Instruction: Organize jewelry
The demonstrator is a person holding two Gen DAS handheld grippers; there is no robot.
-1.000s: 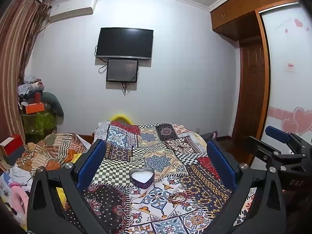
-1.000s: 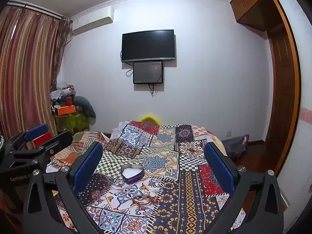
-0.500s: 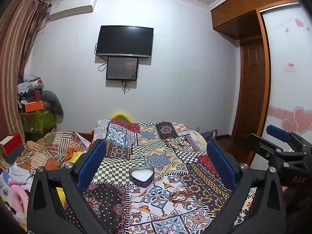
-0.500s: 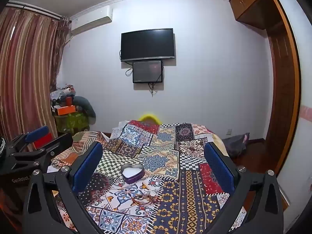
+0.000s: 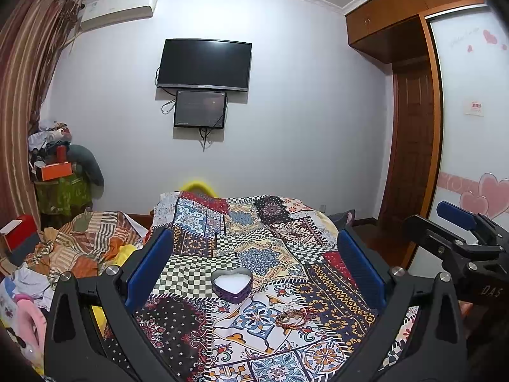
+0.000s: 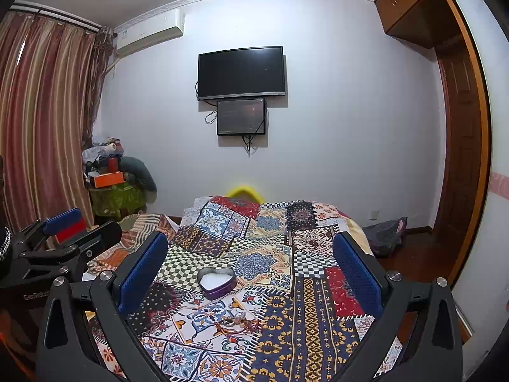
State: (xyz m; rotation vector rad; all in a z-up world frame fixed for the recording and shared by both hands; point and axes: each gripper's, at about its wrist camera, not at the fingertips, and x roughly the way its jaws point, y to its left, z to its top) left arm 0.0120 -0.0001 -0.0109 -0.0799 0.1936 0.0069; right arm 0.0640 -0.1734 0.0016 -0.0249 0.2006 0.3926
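Note:
A heart-shaped purple tin with a white lining sits open on the patchwork bedspread; it also shows in the right wrist view. A small heap of jewelry lies just in front and right of the tin, and shows in the right wrist view too. My left gripper is open and empty, held above the bed behind the tin. My right gripper is open and empty at a similar height. Each gripper appears at the edge of the other's view: the right one, the left one.
A pile of striped bedding and clothes lies left of the bed. A cluttered stand with an orange box is in the left corner. A wardrobe and door are on the right. A TV hangs on the far wall.
Both views have shifted only slightly, as both grippers drift a little. The jaws stay open and the tin and jewelry have not moved.

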